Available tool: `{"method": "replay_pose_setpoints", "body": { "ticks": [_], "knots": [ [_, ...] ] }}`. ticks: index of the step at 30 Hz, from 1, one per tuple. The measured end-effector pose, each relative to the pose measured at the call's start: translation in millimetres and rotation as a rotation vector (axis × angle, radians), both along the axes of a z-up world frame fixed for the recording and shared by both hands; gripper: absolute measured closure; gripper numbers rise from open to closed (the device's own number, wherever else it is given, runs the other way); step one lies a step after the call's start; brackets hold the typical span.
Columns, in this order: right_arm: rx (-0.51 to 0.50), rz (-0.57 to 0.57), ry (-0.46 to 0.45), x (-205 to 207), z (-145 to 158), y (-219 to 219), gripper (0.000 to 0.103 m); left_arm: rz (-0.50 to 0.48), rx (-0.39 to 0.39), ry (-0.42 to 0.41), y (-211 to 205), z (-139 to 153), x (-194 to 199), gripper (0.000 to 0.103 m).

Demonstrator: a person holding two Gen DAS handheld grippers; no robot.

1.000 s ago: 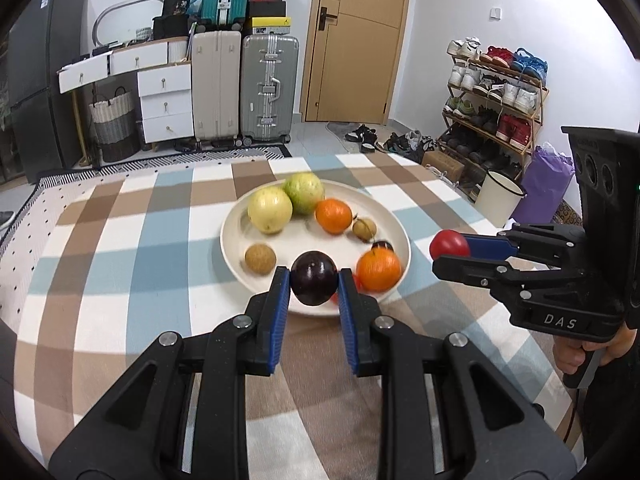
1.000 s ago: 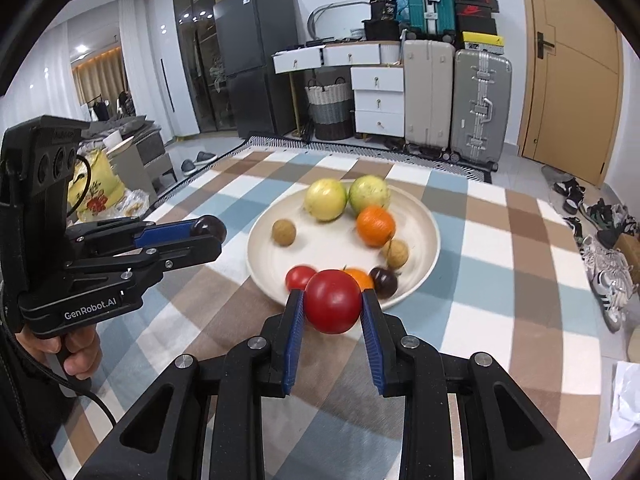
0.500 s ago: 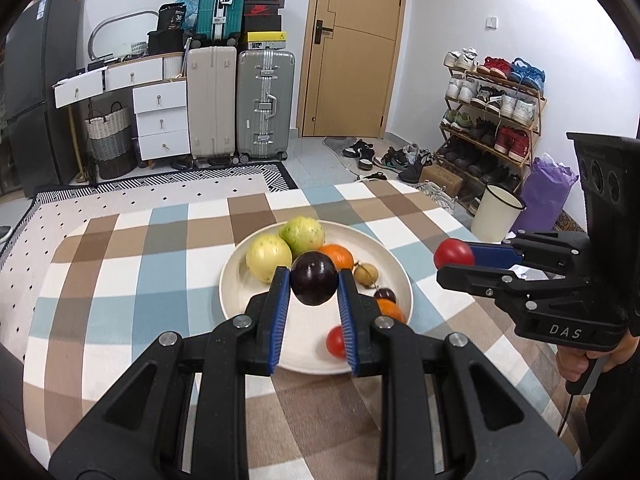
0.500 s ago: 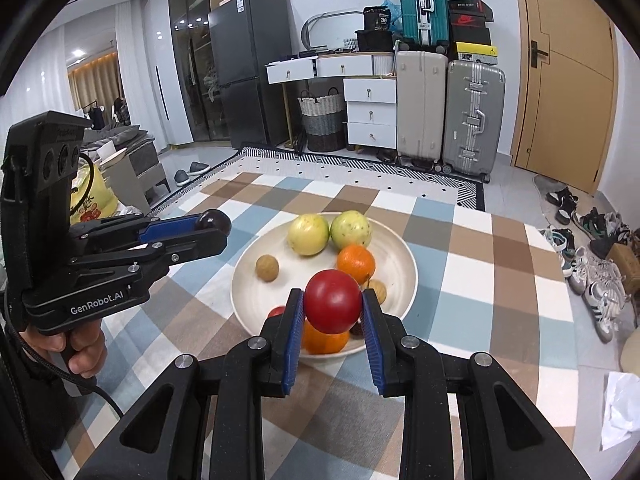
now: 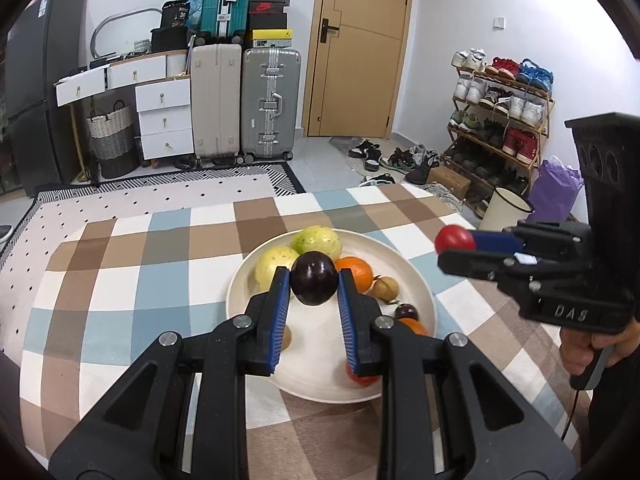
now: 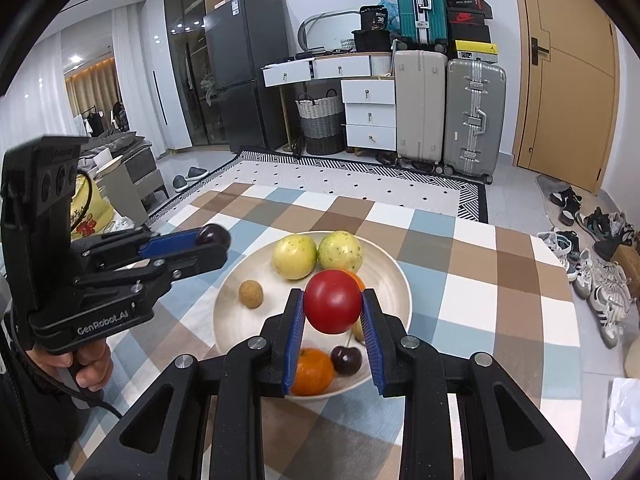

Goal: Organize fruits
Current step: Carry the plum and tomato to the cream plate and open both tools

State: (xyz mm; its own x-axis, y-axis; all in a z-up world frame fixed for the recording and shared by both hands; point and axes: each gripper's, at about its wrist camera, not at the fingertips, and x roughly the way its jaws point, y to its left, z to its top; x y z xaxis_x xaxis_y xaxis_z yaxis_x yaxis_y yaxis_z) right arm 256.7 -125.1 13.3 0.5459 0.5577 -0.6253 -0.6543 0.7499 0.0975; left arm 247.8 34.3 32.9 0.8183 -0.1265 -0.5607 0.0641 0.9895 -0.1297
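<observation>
My left gripper (image 5: pixel 313 285) is shut on a dark purple plum (image 5: pixel 313 283) and holds it in the air over the cream plate (image 5: pixel 416 276). My right gripper (image 6: pixel 333 303) is shut on a red tomato (image 6: pixel 333 301), also above the plate (image 6: pixel 400 276). Each gripper shows in the other's view: the right one with the tomato (image 5: pixel 455 239) at the right, the left one with the plum (image 6: pixel 213 235) at the left. On the plate lie two yellow-green fruits (image 6: pixel 294 257), oranges (image 6: pixel 312 372), a small dark plum (image 6: pixel 346 360) and small brown fruits (image 6: pixel 251 294).
The plate sits on a checked tablecloth (image 5: pixel 132 276) on a table. Beyond the table's far edge are suitcases (image 5: pixel 270 104), white drawers (image 5: pixel 164 118), a door and a shoe rack (image 5: pixel 500 120). A white bin (image 5: pixel 505 208) stands by the right edge.
Both grippers have risen and pulled back from the plate with their fruit still held; the plate now sits lower and farther under them in both views.
</observation>
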Motion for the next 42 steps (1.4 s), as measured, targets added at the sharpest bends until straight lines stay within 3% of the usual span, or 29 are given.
{"method": "replay_pose_setpoints", "body": {
  "ticks": [24, 42],
  "knots": [
    [-0.038, 0.025, 0.100, 27.6, -46.4, 20.0, 0.074, -0.008, 0.020, 0.095, 0.3, -58.0, 29.2, 0.082],
    [-0.060, 0.042, 0.127, 30.0, -62.6, 31.7, 0.074, -0.040, 0.036, 0.119, -6.8, -70.9, 34.9, 0.082]
  ]
}}
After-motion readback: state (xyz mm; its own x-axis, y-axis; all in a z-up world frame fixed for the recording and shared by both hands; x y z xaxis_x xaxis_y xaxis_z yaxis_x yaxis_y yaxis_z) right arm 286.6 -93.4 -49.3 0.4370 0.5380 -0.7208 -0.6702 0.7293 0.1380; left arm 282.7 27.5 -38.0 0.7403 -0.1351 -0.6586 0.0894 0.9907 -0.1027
